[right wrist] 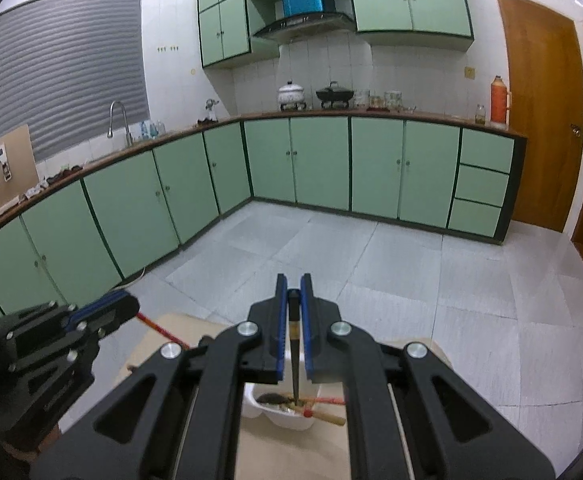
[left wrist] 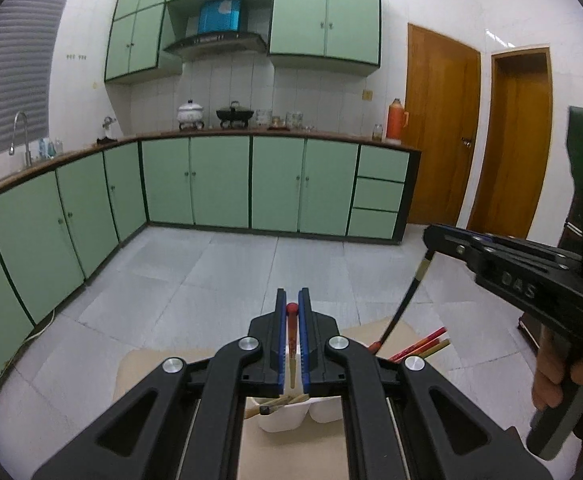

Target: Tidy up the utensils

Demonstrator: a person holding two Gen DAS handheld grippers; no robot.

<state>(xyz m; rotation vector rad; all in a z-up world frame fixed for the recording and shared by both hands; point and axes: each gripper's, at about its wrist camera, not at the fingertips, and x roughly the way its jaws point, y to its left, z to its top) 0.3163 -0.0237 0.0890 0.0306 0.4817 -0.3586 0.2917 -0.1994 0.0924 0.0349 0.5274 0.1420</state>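
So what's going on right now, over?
Left gripper shut on red-tipped chopstick. Right gripper shut on black chopstick. Both over white holder. Nothing in the way.

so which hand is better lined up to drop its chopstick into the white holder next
Right, probably. The right gripper holds its black chopstick with the tip already inside the white holder. The left gripper's red-tipped chopstick looks slightly less far in.

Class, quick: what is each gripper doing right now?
Left gripper: shut on a red-tipped chopstick.
Right gripper: shut on a black chopstick.
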